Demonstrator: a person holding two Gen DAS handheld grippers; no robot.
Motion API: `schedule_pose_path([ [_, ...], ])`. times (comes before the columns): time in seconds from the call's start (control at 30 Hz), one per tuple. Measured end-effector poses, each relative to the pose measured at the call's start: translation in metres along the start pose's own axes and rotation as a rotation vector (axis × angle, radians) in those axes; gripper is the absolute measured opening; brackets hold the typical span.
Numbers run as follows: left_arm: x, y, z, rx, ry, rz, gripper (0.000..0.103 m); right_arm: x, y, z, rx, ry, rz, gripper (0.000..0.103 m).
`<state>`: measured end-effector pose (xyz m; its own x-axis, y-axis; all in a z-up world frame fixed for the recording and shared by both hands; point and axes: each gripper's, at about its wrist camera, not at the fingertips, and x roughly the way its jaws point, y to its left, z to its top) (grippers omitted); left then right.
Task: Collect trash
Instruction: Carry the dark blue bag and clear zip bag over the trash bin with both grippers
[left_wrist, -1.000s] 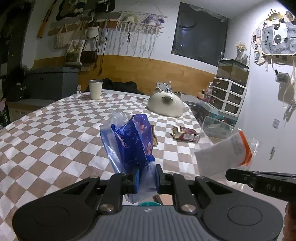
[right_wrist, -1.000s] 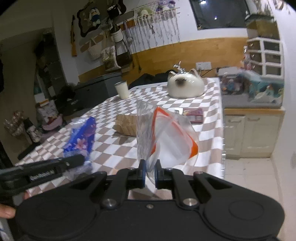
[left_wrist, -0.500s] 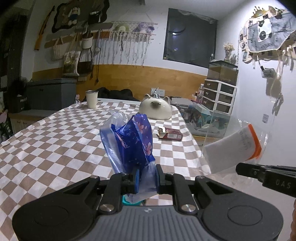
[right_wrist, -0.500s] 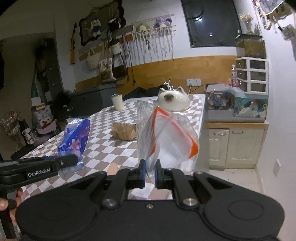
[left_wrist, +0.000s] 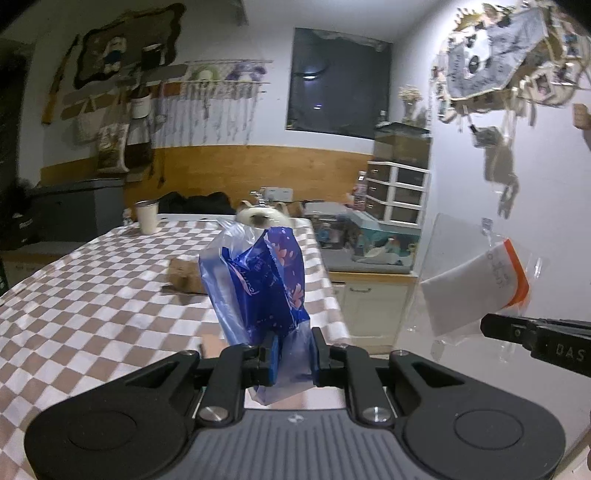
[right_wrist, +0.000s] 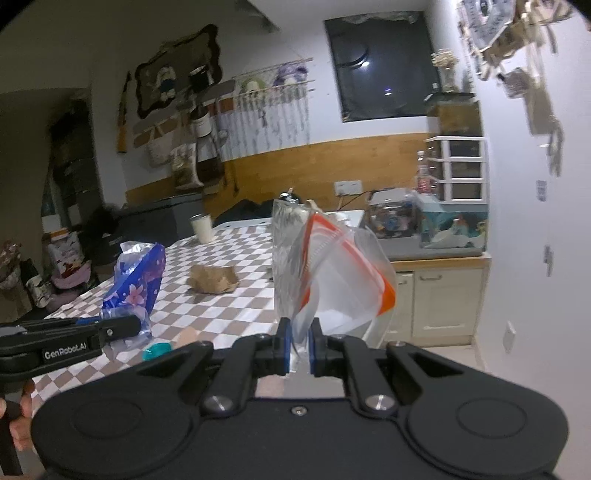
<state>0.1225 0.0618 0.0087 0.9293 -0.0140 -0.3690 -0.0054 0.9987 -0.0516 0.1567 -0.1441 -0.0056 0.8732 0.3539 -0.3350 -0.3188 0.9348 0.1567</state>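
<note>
My left gripper (left_wrist: 293, 354) is shut on a blue flowered plastic wrapper (left_wrist: 258, 284) and holds it upright above the near edge of the checkered table (left_wrist: 92, 302). The wrapper also shows in the right wrist view (right_wrist: 138, 284). My right gripper (right_wrist: 299, 347) is shut on a clear zip bag with an orange strip (right_wrist: 332, 273), held in the air off the table's right side. That bag shows in the left wrist view (left_wrist: 476, 288). A crumpled brown paper bag (right_wrist: 214, 278) lies on the table.
A pale cup (left_wrist: 147, 217) and a white cat-shaped object (left_wrist: 258, 216) stand at the table's far end. A small teal lid (right_wrist: 157, 349) lies near the table's front edge. Low cabinets (right_wrist: 436, 295) and a drawer unit (left_wrist: 399, 195) line the right wall.
Both grippers have pulled back and risen from the table with their bags still held. The table now looks farther and lower.
</note>
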Motion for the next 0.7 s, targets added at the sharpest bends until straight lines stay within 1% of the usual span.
schedule_pose_path([
  [0.13, 0.001, -0.028, -0.003, 0.020, 0.001, -0.044, 0.018, -0.017, -0.021, -0.005, 0.010, -0.004, -0.041, 0.009],
  [0.33, 0.013, -0.071, -0.011, 0.040, 0.022, -0.114, 0.018, -0.036, -0.057, -0.013, 0.029, -0.001, -0.110, 0.009],
  [0.57, 0.039, -0.119, -0.031, 0.069, 0.074, -0.197, 0.018, -0.048, -0.101, -0.025, 0.061, 0.008, -0.204, 0.009],
  [0.7, 0.056, -0.143, -0.043, 0.080, 0.111, -0.242, 0.018, -0.050, -0.126, -0.038, 0.083, 0.032, -0.255, 0.009],
])
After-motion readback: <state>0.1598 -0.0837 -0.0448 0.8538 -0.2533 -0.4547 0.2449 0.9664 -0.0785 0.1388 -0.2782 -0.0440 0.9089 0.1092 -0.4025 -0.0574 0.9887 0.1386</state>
